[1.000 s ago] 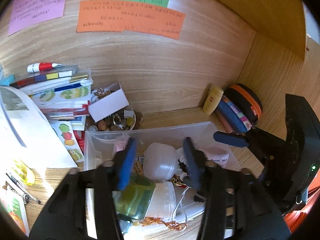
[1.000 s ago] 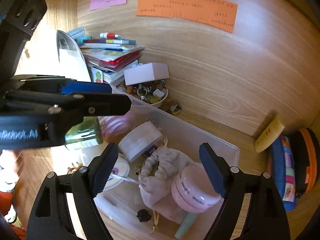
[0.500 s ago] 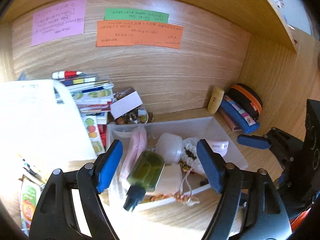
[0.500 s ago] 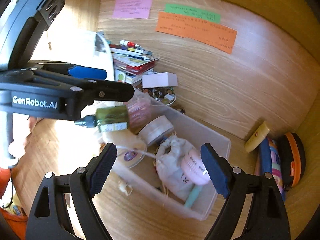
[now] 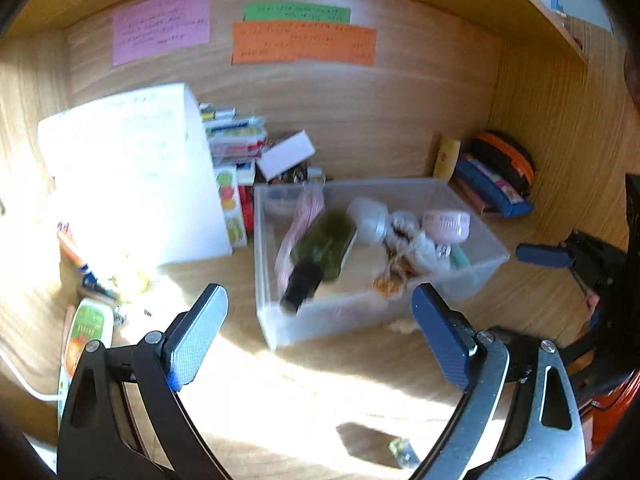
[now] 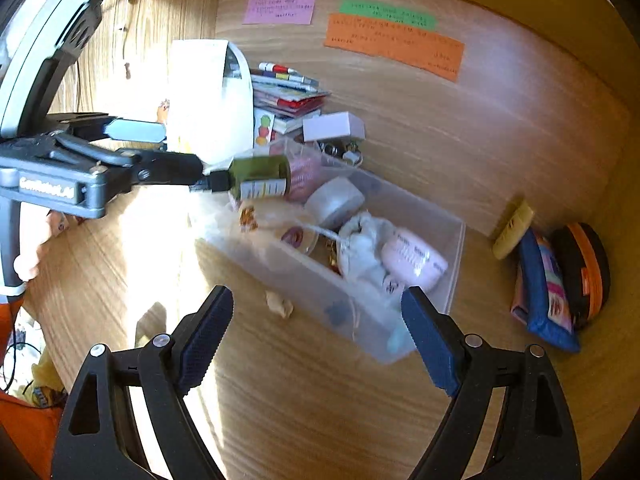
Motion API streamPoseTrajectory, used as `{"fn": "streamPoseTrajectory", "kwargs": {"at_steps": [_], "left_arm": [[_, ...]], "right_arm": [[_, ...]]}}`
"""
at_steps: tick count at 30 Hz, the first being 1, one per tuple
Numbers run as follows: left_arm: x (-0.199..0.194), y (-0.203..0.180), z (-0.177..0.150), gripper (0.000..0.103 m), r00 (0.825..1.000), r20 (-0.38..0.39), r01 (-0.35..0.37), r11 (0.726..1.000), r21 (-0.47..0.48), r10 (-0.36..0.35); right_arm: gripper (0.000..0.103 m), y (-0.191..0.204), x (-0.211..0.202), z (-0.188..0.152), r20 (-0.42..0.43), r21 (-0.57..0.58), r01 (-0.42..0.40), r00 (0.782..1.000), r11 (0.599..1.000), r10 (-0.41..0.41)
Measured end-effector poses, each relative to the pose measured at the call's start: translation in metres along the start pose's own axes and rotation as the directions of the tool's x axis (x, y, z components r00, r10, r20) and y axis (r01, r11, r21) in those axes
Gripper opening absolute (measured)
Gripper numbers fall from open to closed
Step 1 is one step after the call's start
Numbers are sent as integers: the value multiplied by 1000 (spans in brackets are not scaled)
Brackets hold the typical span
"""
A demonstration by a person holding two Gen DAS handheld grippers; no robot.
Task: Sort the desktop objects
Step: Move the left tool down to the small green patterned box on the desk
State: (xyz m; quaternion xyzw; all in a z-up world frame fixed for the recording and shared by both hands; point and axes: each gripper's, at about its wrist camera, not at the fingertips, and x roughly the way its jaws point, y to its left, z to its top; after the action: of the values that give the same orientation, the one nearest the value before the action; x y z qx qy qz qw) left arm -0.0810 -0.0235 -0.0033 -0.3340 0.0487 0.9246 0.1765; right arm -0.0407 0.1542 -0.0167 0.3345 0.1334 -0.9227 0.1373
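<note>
left gripper: my left gripper has its jaws spread wide, nothing between the blue pads; it hangs above the desk, short of the bin.
right gripper: my right gripper is also spread wide and empty, over bare desk, near the bin's front wall.
surface: light wood-grain desk, strong sunlight patches across it; a small crumpled beige scrap lies on the wood just beside the bin.
room: wooden alcove, back panel carries a pink paper note, a green paper strip and an orange paper strip.
bin: clear rectangular plastic bin in the middle of the desk.
bin contents: dark green glass bottle with black cap lies tilted, cap toward me, against a pink ribbed item; beside them a white round jar, a white drawstring pouch, a pink round case.
left of bin: white paper sheet standing against a stack of books.
right corner: yellow tube, blue pencil pouch, black-and-orange round case.
</note>
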Motion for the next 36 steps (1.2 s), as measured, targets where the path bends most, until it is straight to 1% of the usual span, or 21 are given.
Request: {"fn": "streamPoseTrajectory", "kwargs": {"at_steps": [6, 10, 15, 21, 22, 24, 25, 26, 28, 30, 33, 35, 36], "left_arm": [[-7, 2, -34, 94, 998, -43, -34, 999, 28, 35], [-12, 2, -57, 94, 996, -88, -4, 999, 43, 7], [-22, -10, -82, 94, 993, -114, 20, 996, 88, -10], [-26, -22, -102, 94, 988, -146, 75, 988, 131, -56], [-25, -24, -105, 93, 984, -157, 100, 987, 128, -80], [-19, -30, -109, 86, 976, -187, 138, 982, 125, -114], [-16, -33, -111, 79, 972, -203, 147, 980, 133, -119], [-10, -37, -112, 74, 968, -224, 152, 978, 145, -117], [-1, -42, -115, 73, 961, -246, 162, 975, 151, -122], [6, -44, -115, 68, 957, -262, 174, 972, 158, -129], [12, -47, -114, 63, 953, -272, 183, 968, 171, -133], [17, -49, -111, 57, 951, -277, 191, 966, 173, -138], [19, -49, -109, 56, 950, -277, 194, 966, 174, -141]], "right_arm": [[84, -3, 0, -16, -26, 35, 17, 1000, 999, -16], [84, -8, 5, -25, -51, 63, 18, 999, 998, -15], [84, -13, 10, -33, -73, 89, 7, 997, 996, 0], [84, -9, 16, -36, -89, 97, -21, 996, 995, 30], [84, -8, 17, -37, -91, 94, -24, 995, 995, 32], [84, -7, 20, -36, -96, 94, -36, 994, 995, 45], [84, -6, 22, -36, -100, 98, -44, 993, 994, 54], [84, -6, 24, -36, -106, 102, -53, 992, 993, 63], [84, -4, 30, -36, -117, 111, -67, 990, 992, 79], [84, -3, 35, -35, -127, 115, -78, 987, 990, 93], [84, 0, 41, -34, -138, 110, -92, 985, 990, 107], [84, 1, 45, -31, -143, 104, -98, 983, 990, 113], [84, 2, 48, -30, -146, 102, -100, 983, 990, 114]]}}
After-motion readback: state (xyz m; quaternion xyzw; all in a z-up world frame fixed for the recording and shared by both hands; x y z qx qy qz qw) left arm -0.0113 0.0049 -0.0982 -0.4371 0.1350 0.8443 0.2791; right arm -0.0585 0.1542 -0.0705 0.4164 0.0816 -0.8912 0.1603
